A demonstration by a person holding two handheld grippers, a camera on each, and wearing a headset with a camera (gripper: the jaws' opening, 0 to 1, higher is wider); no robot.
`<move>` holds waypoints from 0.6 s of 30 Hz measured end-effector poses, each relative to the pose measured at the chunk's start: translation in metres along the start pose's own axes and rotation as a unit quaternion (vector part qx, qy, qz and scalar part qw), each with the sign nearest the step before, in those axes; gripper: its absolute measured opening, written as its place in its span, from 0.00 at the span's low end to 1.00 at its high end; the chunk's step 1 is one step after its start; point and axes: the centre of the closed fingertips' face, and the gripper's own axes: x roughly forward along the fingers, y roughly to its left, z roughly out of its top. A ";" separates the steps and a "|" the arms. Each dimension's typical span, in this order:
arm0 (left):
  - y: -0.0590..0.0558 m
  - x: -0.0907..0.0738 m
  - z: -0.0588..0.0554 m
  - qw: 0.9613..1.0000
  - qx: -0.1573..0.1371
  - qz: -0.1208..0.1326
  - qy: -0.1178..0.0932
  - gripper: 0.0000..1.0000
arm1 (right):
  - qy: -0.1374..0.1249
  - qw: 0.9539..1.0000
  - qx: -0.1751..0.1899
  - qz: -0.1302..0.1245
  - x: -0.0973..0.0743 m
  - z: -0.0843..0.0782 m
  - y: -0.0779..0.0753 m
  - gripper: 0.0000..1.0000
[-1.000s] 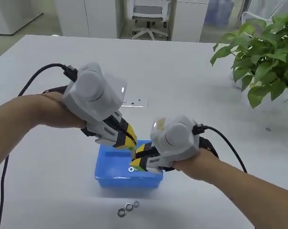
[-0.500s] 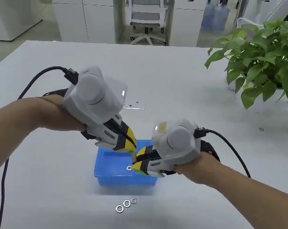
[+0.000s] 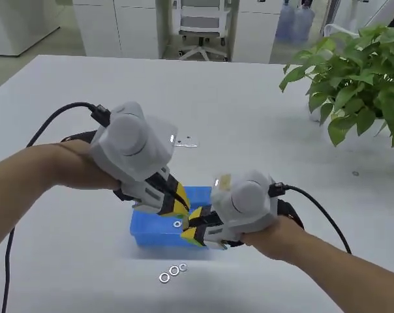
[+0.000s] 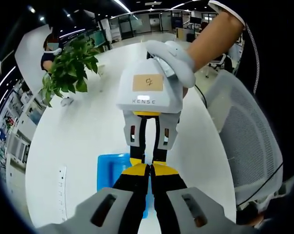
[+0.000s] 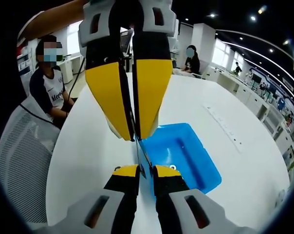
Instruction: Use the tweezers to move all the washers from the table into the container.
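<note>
The table (image 3: 262,130) is plain white, with a socket strip (image 3: 184,141) set in it, a leafy plant (image 3: 360,72) on its right side and an office chair (image 3: 200,19) beyond the far edge by white cabinets. In the right gripper view a seated person (image 5: 52,92) and a grey mesh chair (image 5: 20,146) stand off the table's edge. In the left gripper view my right gripper's white housing reads "HENSE", under a tan sticker (image 4: 147,83) with a scrawl I cannot read. My right gripper (image 3: 192,231) pinches the thin tweezers (image 5: 141,158) between its jaws. My left gripper (image 3: 177,203) meets it tip to tip, jaws drawn almost together at the tweezers' far end, though I cannot tell whether they grip it. Both hang over the blue container (image 3: 151,225). A washer (image 3: 177,224) shows right where the jaws meet; held or lying inside, I cannot tell. Three washers (image 3: 173,270) lie on the table just in front of the container, near me.
</note>
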 end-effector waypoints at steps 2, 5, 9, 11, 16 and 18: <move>-0.001 0.002 -0.002 1.000 -0.001 -0.001 0.000 0.06 | 0.001 1.000 -0.001 0.002 0.002 -0.002 0.003 0.13; -0.005 0.005 -0.004 1.000 -0.002 -0.003 0.001 0.06 | 0.001 1.000 -0.001 0.004 0.004 -0.004 0.007 0.13; -0.009 0.008 -0.007 1.000 -0.006 -0.003 0.000 0.06 | 0.003 1.000 -0.002 0.005 0.006 -0.007 0.010 0.13; -0.009 0.010 -0.009 1.000 -0.007 -0.004 0.000 0.06 | 0.004 1.000 -0.001 0.007 0.007 -0.009 0.012 0.13; -0.014 0.014 -0.013 1.000 -0.010 -0.006 -0.001 0.06 | 0.006 1.000 0.000 0.009 0.011 -0.015 0.016 0.13; -0.015 0.016 -0.014 1.000 -0.012 -0.007 -0.002 0.06 | 0.007 1.000 0.000 0.010 0.011 -0.016 0.017 0.13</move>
